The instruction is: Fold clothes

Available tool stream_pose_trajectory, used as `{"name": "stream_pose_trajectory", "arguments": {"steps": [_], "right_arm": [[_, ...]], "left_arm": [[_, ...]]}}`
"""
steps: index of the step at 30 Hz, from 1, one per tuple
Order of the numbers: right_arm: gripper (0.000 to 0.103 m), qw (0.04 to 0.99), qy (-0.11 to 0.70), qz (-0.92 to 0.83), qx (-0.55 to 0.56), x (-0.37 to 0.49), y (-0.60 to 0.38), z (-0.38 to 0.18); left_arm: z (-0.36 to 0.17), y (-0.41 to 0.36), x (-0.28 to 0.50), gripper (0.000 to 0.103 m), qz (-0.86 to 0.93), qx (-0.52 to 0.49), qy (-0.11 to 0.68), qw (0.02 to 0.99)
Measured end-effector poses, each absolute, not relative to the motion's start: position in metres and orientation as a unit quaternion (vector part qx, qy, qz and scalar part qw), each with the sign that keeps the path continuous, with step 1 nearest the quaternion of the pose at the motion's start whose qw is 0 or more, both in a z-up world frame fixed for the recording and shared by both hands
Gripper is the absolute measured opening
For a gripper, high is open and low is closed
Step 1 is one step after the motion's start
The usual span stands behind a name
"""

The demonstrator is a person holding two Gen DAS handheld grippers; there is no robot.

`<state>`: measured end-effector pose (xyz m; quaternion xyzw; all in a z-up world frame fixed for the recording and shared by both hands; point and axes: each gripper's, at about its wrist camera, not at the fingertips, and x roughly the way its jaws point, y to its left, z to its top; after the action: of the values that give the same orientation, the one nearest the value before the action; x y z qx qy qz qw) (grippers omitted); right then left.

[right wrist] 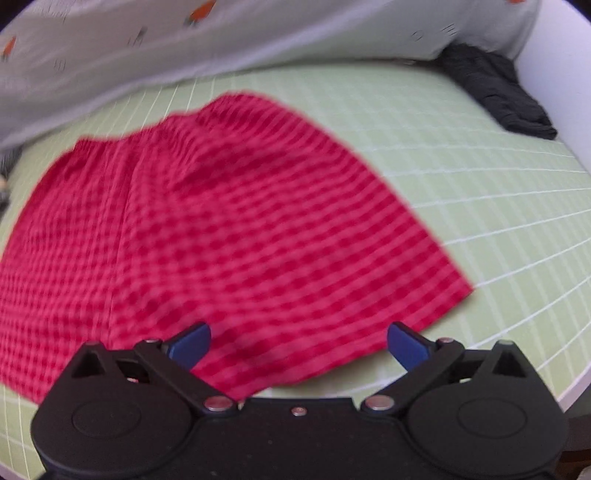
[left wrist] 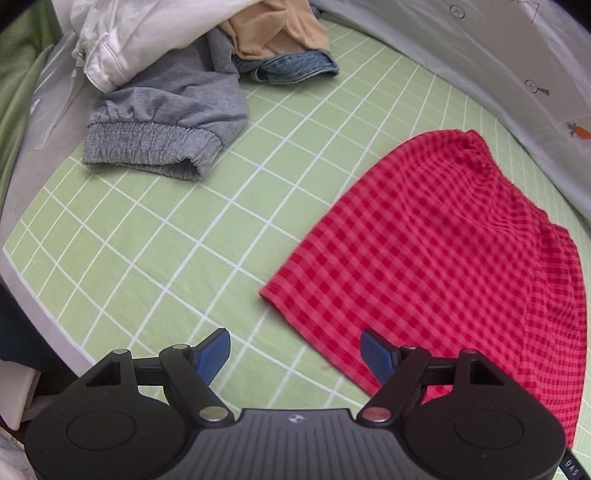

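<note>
1. Where the green gridded sheet point(left wrist: 155, 236) covers the bed, red checked shorts point(left wrist: 443, 258) lie spread flat, waistband toward the far side, hem toward the near edge.
2. The left claw point(left wrist: 295, 354) hangs released over bare sheet just beside the shorts' near left corner; its blue pads point(left wrist: 214, 354) stand wide apart and grip nothing.
3. The right claw point(right wrist: 299, 345) is likewise released, pads point(right wrist: 406, 345) spread wide, over the near hem of the shorts point(right wrist: 221, 229); whether a pad touches the cloth I cannot tell, as the right view is blurred.
4. In the right view the shorts' right hem corner points toward the bed's right edge, with bare sheet point(right wrist: 480, 184) beyond it.
5. At the far left corner of the bed lies a heap of clothes: a grey garment point(left wrist: 166, 122) with a gathered elastic band in front, a white one point(left wrist: 122, 40) partly on top of it, and a tan piece point(left wrist: 280, 29) lying over denim point(left wrist: 295, 66).
6. The heap is well apart from the shorts.
7. A pale quilt point(left wrist: 498, 74) with small carrot prints runs along the far edge, just behind the waistband.
8. A dark garment point(right wrist: 495, 92) is bunched at the far right corner, apart from the shorts.
</note>
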<state>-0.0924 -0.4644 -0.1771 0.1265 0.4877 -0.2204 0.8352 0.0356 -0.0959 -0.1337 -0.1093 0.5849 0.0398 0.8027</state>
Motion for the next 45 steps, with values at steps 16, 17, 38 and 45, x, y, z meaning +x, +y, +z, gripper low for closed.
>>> {"name": "stream_pose_trajectory", "arguments": {"steps": [16,17,38,45], "right_arm": [[0.103,0.813,0.533,-0.212,0.097,-0.067,-0.405,-0.187],[0.103,0.813,0.53,-0.219,0.101,-0.066,-0.405,-0.185],[0.103,0.824,0.477,-0.267,0.148,-0.098,-0.51,-0.163],[0.103,0.827,0.475,-0.26,0.154,-0.123,-0.58,-0.161]], "left_arm": [[-0.164,-0.093,0.085,0.066,-0.031,-0.042,0.61,0.79],[-0.164,-0.093,0.086,0.06,-0.034,-0.04,0.611,0.79],[-0.085,-0.229,0.084,0.002,-0.149,-0.052,0.515,0.843],[-0.087,-0.361,0.022,0.002,-0.255,-0.028,0.509,0.822]]}}
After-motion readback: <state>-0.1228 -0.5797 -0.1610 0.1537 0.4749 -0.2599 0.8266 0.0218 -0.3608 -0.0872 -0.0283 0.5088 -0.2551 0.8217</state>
